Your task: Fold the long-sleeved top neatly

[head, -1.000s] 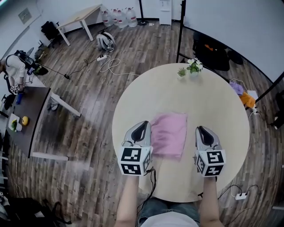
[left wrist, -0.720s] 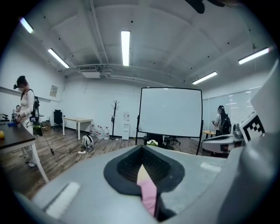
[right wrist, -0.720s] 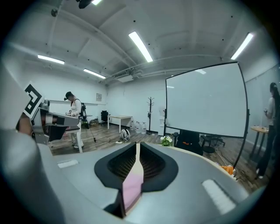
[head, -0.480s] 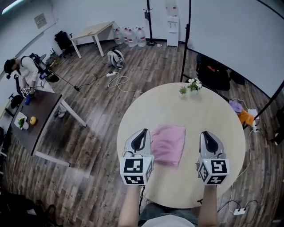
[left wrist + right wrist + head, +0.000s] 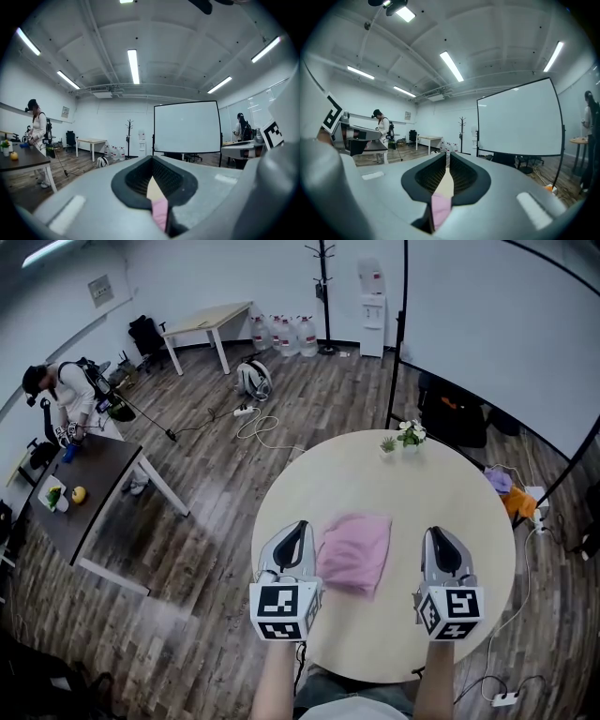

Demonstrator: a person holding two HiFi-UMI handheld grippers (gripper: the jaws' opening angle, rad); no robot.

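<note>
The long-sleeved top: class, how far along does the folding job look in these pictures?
Done: the pink top lies on the round table as a compact folded rectangle, with no sleeves sticking out. In hand: nothing. The left gripper and right gripper hover either side of it, jaws closed and clear of the cloth. Left: probably only a tidy-up, as its near edge looks slightly uneven.

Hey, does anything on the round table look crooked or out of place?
Only slightly: the folded pink fabric top lies askew, its edges slanted rather than square. The two small potted plants stand upright at the far edge of the round beige table; nothing is spilled.
</note>
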